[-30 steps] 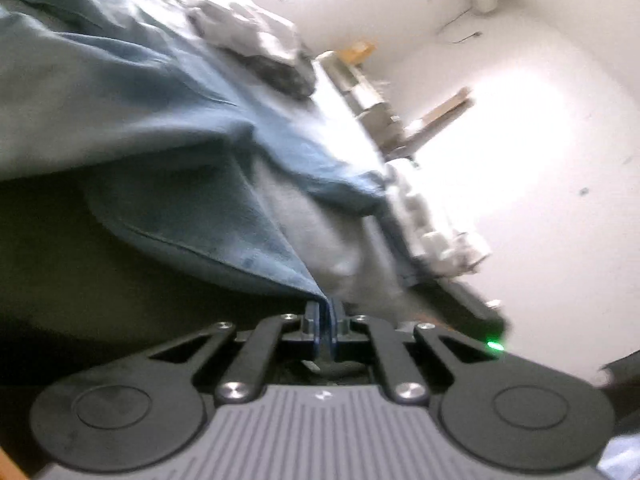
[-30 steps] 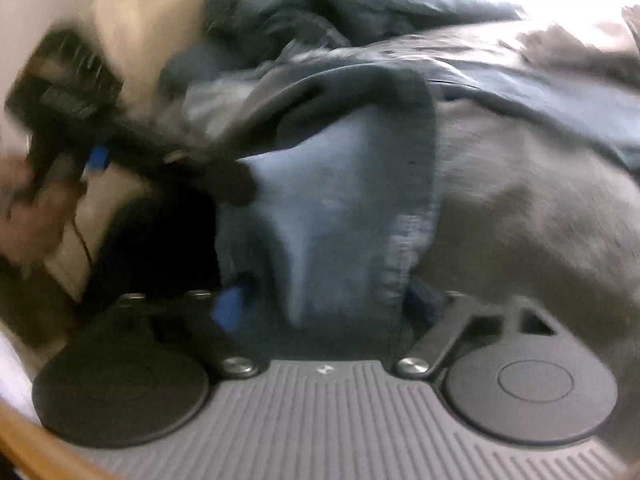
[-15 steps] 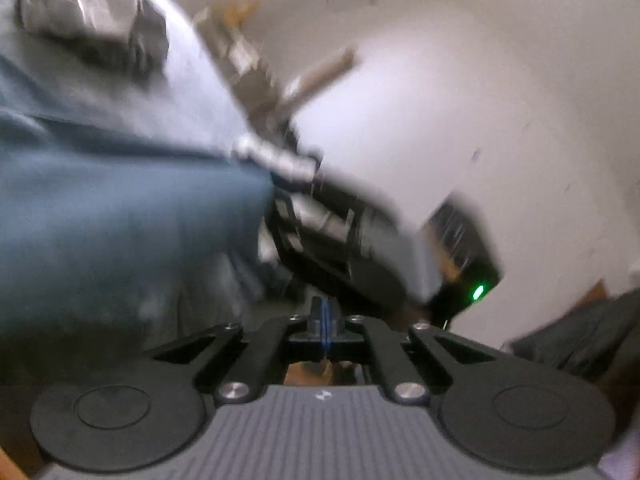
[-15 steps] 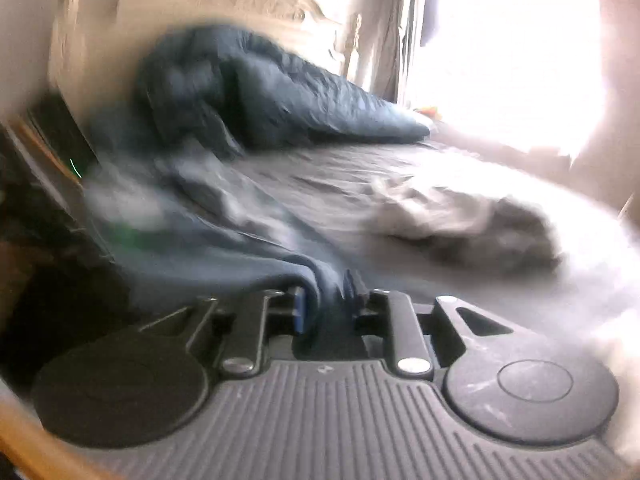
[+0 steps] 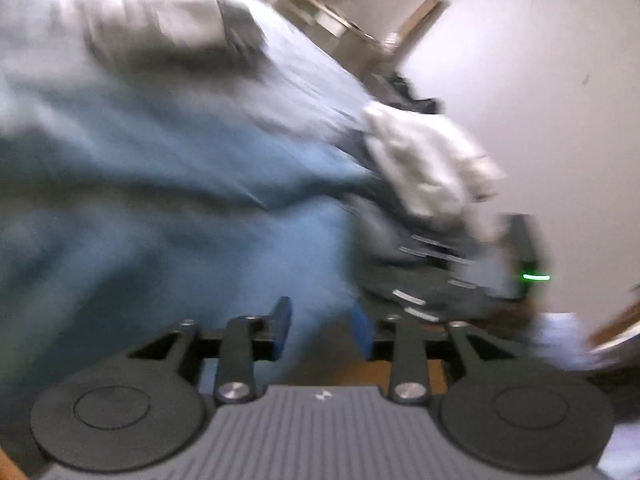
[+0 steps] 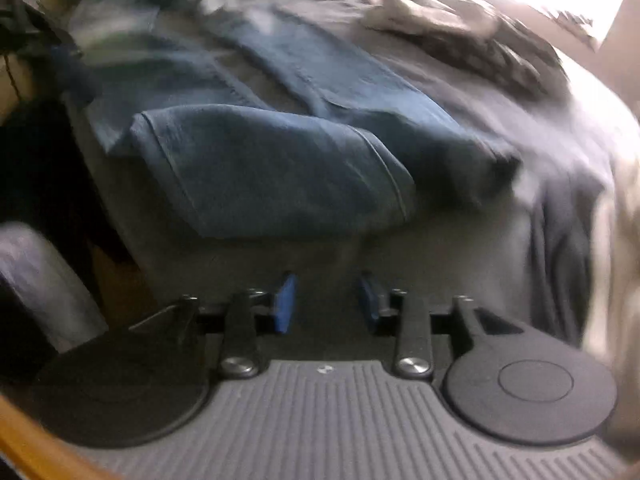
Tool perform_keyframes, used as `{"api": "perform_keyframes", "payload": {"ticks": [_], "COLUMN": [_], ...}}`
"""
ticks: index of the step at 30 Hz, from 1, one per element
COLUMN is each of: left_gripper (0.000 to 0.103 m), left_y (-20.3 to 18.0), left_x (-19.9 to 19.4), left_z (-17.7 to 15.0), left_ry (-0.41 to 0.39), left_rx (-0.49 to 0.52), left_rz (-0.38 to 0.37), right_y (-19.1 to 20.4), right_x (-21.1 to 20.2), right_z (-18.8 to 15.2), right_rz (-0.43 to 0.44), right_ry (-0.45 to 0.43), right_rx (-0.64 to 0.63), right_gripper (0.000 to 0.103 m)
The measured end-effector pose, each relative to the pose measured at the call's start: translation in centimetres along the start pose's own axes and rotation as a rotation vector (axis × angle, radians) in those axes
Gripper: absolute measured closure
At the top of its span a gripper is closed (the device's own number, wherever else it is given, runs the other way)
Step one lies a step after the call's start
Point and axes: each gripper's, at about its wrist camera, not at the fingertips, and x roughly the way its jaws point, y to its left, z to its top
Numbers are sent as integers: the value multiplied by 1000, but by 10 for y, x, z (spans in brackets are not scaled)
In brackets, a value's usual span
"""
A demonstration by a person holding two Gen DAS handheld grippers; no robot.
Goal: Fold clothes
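On the bed (image 6: 560, 168), covered in a grey sheet, lies one pair of blue jeans (image 6: 280, 168), spread from the near left toward the far middle, with one leg end folded back into a thick roll at the near edge. One crumpled pale garment (image 6: 420, 12) sits on the far right of the bed, apart from the jeans. Two grippers show, one per view. The right gripper (image 6: 326, 304) hovers just in front of the rolled leg end; its jaws stand moderately wide with nothing between them, and the denim lies just beyond the blue pads, not touching them. The left gripper (image 5: 320, 328) also has its jaws parted; blurred blue denim (image 5: 180, 200) fills the space ahead and hangs down between the pads, but the blur hides whether it touches them. One white crumpled cloth (image 5: 428, 160) lies right of that denim, near a dark device with one green light (image 5: 536, 277).
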Motion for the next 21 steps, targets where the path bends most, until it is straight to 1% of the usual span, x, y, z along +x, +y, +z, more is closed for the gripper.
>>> {"api": "perform_keyframes", "payload": {"ticks": [1, 2, 3, 4, 5, 6, 7, 8, 9, 10, 11, 12, 13, 14, 15, 16, 17, 18, 19, 20, 21], "left_gripper": [62, 58, 52, 48, 47, 47, 46, 45, 41, 39, 40, 51, 66, 96, 103, 103, 103, 103, 103, 103, 102], "left_y": [-5, -9, -14, -19, -22, -23, -23, -23, -25, -26, -28, -30, -31, -31, -32, -35, -36, -40, -48, -56, -64], "left_x": [13, 27, 40, 57, 77, 94, 109, 123, 137, 148, 159, 172, 178, 177, 176, 175, 164, 153, 141, 125, 119], "left_z": [7, 15, 22, 29, 36, 43, 50, 56, 61, 63, 62, 62, 61, 59, 60, 62, 60, 60, 62, 60, 60], "left_ry": [-13, -27, -40, -27, 5, 41, 79, 108, 132, 143, 143, 150, 159, 160, 149, 134, 118, 95, 62, 28, 7], "left_rx": [106, 213, 319, 403, 442, 429, 396, 370, 349, 343, 350, 365, 378, 375, 361, 347, 339, 337, 335, 338, 353], "left_rz": [78, 156, 234, 229, 159, 82, 4, -47, -79, -74, -32, -12, -32, -61, -79, -94, -106, -117, -135, -152, -149], "right_y": [-1, -4, -8, -11, -12, -15, -16, -17, -21, -24, -28, -32, -35, -39, -41, -40, -39, -38, -38, -38, -37], "right_x": [-1, 0, 1, 3, 7, 11, 14, 19, 24, 30, 35, 41, 46, 50, 53, 52, 45, 37, 26, 13, -2], "right_z": [-6, -10, -13, -16, -17, -16, -15, -13, -11, -8, -6, -4, -3, -2, -1, 1, 3, 6, 8, 11, 15], "right_rz": [3, 13, 25, 37, 52, 63, 68, 75, 86, 96, 107, 117, 139, 166, 173, 173, 201, 242, 247, 233, 202], "right_ry": [-9, -21, -35, -48, -62, -84, -127, -163, -190, -217, -244, -271, -299, -328, -343, -359, -376, -393, -400, -403, -418], "right_rx": [35, 73, 112, 151, 188, 210, 227, 256, 292, 327, 363, 399, 443, 492, 514, 516, 525, 539, 542, 539, 508], "right_gripper": [47, 46, 45, 39, 27, 22, 20, 20, 19, 17, 15, 14, 13, 14, 17, 33, 57, 63, 65, 65, 65]}}
